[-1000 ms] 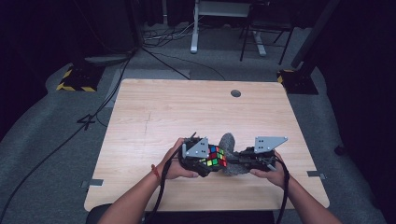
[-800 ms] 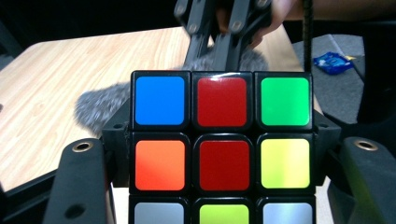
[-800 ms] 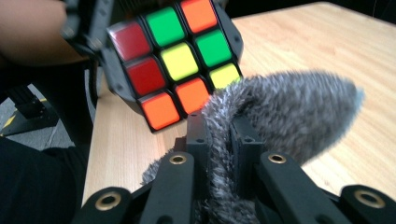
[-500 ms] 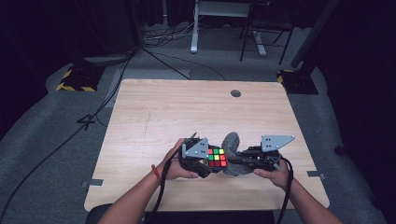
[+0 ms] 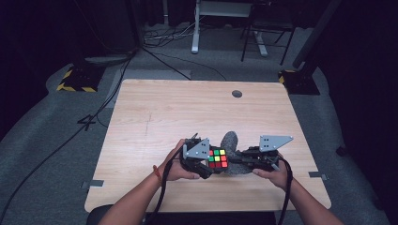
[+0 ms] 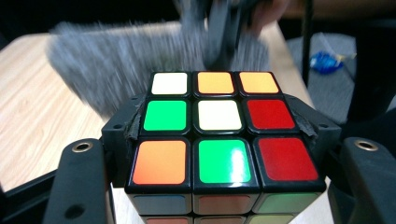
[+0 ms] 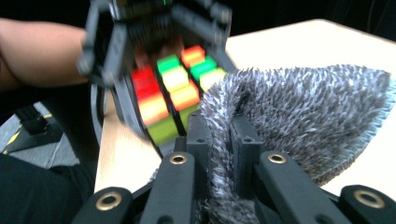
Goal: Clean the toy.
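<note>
We are clamping the puzzle cube (image 6: 224,140) between our left gripper (image 5: 202,161) pads, low over the wooden table (image 5: 187,112) near its front edge, while our right gripper (image 5: 244,159) is pinching the grey fuzzy cloth (image 7: 299,112) tight beside it; dark room, grey carpet (image 5: 47,140)

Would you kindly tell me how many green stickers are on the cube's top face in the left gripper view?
2. On the cube, one green sticker sits middle-left, another bottom-centre. Other faces are mostly hidden.
</note>
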Available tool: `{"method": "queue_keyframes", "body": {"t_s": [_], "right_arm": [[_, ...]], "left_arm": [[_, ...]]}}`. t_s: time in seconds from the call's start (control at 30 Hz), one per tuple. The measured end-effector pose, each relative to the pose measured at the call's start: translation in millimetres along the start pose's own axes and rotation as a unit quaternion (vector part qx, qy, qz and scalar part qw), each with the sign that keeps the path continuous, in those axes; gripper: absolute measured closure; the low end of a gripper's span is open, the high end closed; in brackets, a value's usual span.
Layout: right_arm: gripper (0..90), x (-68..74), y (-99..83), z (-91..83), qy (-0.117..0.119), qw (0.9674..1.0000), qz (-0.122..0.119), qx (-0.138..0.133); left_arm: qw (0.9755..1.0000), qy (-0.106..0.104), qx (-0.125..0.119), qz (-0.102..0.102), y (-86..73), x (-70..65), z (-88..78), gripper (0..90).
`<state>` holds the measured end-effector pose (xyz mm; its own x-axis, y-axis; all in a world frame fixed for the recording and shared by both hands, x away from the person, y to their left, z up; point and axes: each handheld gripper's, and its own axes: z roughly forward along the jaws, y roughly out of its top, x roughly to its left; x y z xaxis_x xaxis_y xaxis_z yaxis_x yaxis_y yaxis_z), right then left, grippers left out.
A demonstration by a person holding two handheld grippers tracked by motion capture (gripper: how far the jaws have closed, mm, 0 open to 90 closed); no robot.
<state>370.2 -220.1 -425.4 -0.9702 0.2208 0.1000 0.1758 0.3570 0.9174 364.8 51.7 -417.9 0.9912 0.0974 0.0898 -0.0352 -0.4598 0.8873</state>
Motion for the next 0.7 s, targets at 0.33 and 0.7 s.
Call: {"method": "queue_keyframes", "body": {"t_s": [0.33,0.7], "right_arm": [[81.1,9.3,1.7,0.9,0.040,0.9987,-0.031,0.006],[81.2,8.3,10.9,-12.0,-0.010,0.9985,-0.035,-0.040]], "left_arm": [[0.9999,0.013,-0.006,-0.010,-3.0,8.4,-8.9,33.5],[0.9998,-0.015,0.010,0.008,0.3,-4.7,4.4,33.4]]}}
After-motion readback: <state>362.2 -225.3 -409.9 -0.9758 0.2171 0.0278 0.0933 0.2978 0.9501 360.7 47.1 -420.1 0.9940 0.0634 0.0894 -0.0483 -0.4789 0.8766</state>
